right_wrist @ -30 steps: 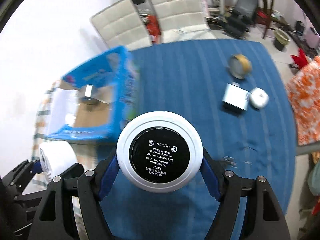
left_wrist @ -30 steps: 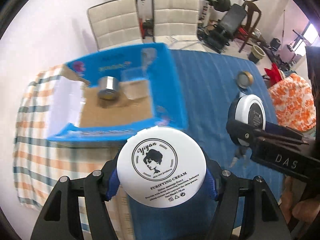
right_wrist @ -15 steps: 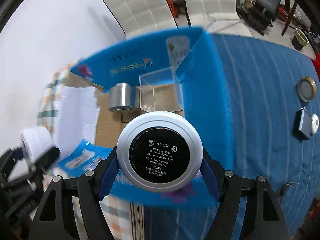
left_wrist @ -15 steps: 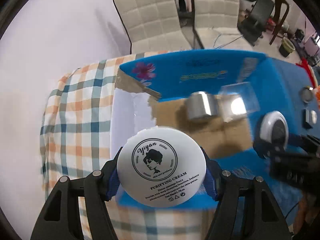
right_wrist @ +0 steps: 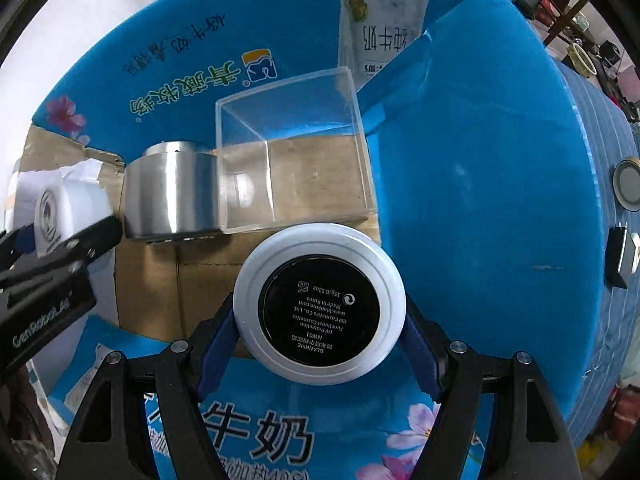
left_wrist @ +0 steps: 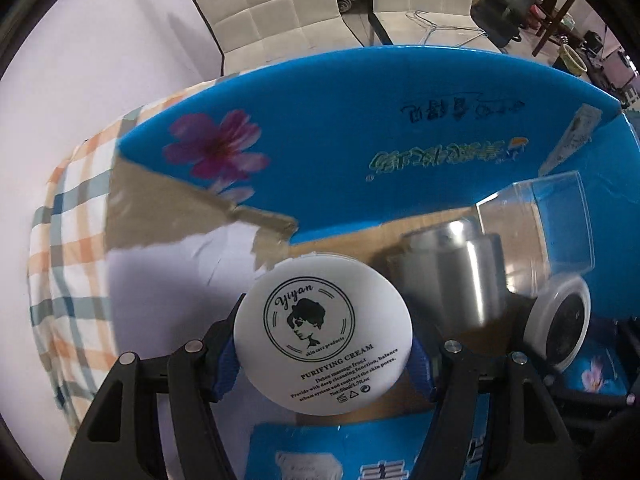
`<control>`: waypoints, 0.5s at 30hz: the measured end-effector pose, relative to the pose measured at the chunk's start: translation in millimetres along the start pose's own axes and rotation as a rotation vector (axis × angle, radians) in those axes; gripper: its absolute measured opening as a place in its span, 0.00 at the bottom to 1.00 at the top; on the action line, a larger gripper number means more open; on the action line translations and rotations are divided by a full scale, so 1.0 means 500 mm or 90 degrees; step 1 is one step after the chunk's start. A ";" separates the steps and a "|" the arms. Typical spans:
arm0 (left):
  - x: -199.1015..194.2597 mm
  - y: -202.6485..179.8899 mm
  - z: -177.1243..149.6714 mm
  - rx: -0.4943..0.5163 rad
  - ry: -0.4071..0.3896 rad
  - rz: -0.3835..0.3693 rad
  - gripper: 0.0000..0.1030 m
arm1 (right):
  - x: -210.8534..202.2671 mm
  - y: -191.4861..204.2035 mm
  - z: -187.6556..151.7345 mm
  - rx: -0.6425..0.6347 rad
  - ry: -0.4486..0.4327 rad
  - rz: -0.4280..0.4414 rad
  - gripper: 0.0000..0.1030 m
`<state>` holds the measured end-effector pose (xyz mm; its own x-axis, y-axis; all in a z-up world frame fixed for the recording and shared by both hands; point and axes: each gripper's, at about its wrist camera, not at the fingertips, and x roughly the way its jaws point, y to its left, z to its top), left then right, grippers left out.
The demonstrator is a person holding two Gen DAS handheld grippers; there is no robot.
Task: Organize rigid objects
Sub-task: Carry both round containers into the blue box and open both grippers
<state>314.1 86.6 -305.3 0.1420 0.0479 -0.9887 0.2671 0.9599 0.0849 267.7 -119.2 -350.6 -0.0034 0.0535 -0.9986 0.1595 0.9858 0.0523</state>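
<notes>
My left gripper (left_wrist: 323,350) is shut on a white purifying cream jar (left_wrist: 322,334) and holds it over the left part of the open blue cardboard box (left_wrist: 400,128). My right gripper (right_wrist: 320,322) is shut on a white compact with a black label (right_wrist: 319,310) and holds it over the box's (right_wrist: 472,184) near right part. Inside the box stand a silver metal cylinder (right_wrist: 172,196) and a clear plastic cube (right_wrist: 296,148). The right gripper's compact shows in the left wrist view (left_wrist: 564,330); the cream jar shows in the right wrist view (right_wrist: 52,210).
The box sits on a checked cloth (left_wrist: 72,240) beside a blue tablecloth (right_wrist: 612,128). On the blue cloth lie a round gold-rimmed lid (right_wrist: 628,186) and a small dark box (right_wrist: 620,256). White chairs (left_wrist: 272,8) stand behind the table.
Both grippers have moved forward and down toward the box with their jars still held. The box interior now fills both views.
</notes>
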 end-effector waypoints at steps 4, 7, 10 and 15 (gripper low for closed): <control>0.019 0.007 0.012 -0.017 0.013 -0.028 0.63 | 0.014 -0.002 0.003 0.008 0.010 0.002 0.75; 0.032 0.014 0.016 -0.025 0.016 -0.027 0.63 | 0.025 0.000 0.006 0.011 0.017 -0.002 0.75; 0.038 0.019 0.014 -0.028 0.020 -0.036 0.63 | 0.036 0.005 0.010 0.006 0.022 -0.009 0.75; 0.045 0.017 0.008 -0.022 0.026 -0.043 0.63 | 0.050 0.016 0.013 -0.004 0.037 -0.024 0.75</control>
<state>323.6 94.9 -326.0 0.0860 -0.0075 -0.9963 0.2417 0.9703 0.0136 275.1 -111.0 -375.3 -0.0667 0.0254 -0.9975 0.1513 0.9884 0.0150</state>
